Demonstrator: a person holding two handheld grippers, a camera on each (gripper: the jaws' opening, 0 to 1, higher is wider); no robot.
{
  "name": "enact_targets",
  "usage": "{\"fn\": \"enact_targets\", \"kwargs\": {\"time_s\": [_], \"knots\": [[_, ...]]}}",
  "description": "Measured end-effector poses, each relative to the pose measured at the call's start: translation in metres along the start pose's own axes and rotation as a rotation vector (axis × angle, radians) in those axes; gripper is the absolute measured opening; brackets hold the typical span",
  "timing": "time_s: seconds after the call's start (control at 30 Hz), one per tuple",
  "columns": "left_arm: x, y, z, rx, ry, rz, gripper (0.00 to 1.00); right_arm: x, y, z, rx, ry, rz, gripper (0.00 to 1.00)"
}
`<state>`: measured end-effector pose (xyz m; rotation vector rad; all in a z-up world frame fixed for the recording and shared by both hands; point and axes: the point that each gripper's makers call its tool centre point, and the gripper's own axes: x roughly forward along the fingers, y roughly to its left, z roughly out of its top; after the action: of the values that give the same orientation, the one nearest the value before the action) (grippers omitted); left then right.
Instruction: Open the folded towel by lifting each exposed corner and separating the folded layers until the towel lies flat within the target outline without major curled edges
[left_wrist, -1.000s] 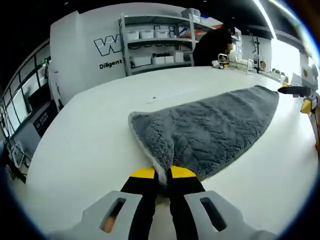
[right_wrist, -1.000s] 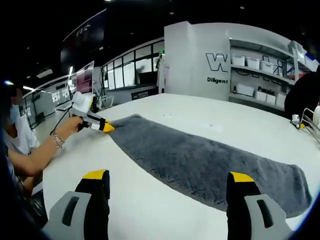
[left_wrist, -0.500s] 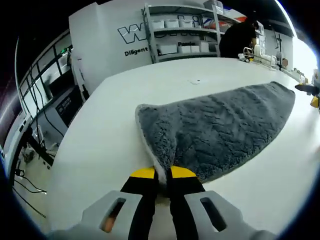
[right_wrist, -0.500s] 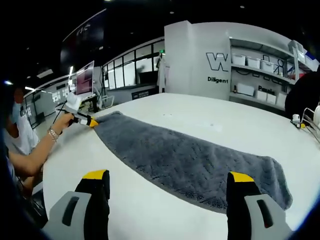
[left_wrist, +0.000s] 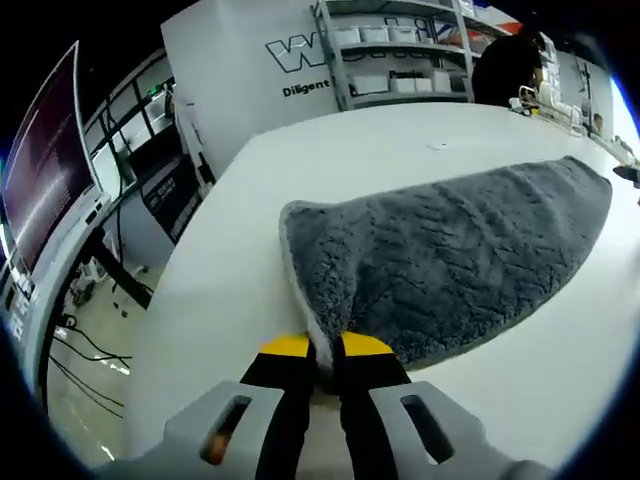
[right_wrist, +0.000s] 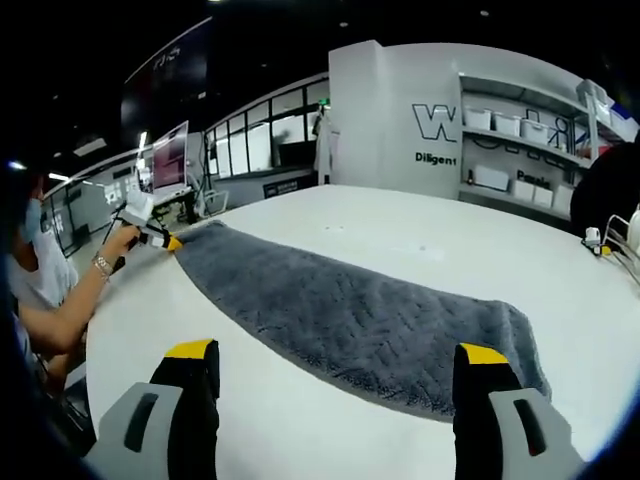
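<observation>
left tongs (left_wrist: 326, 348) clenched on near corner of grey towel (left_wrist: 450, 260); towel stretches far across white table (left_wrist: 230, 250). right tongs (right_wrist: 340, 375) released, towel just beyond.

Lab or demo workspace, not a home. Large white table (right_wrist: 400, 240) in an open hall with dark ceiling and strip lights. White partition wall (left_wrist: 250, 90) with printed logo lettering, metal shelving (right_wrist: 520, 150) holding white bins, glass-walled rooms (right_wrist: 260, 150) behind, a monitor (right_wrist: 170, 155) on a stand, cables (left_wrist: 85, 350) on floor.
</observation>
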<state>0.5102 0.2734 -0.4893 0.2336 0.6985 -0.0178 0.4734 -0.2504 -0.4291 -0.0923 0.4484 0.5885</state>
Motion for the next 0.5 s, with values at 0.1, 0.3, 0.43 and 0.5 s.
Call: {"fn": "enact_targets", "kwargs": {"time_s": [0.1, 0.3, 0.43, 0.5], "knots": [[0.001, 0.0, 0.0, -0.016, -0.014, -0.012, 0.08, 0.0, -0.001, 0.001, 0.003, -0.001, -0.004, 0.99], [0.001, 0.001, 0.002, -0.011, -0.033, -0.009, 0.13, -0.001, -0.005, 0.002, 0.012, -0.005, -0.012, 0.99], [-0.001, 0.005, 0.003, -0.045, -0.055, 0.0, 0.25, -0.001, -0.007, 0.002, 0.011, 0.001, -0.012, 0.99], [-0.001, 0.009, 0.003, -0.098, -0.072, -0.021, 0.28, -0.003, -0.008, 0.004, 0.015, -0.004, -0.009, 0.99]]}}
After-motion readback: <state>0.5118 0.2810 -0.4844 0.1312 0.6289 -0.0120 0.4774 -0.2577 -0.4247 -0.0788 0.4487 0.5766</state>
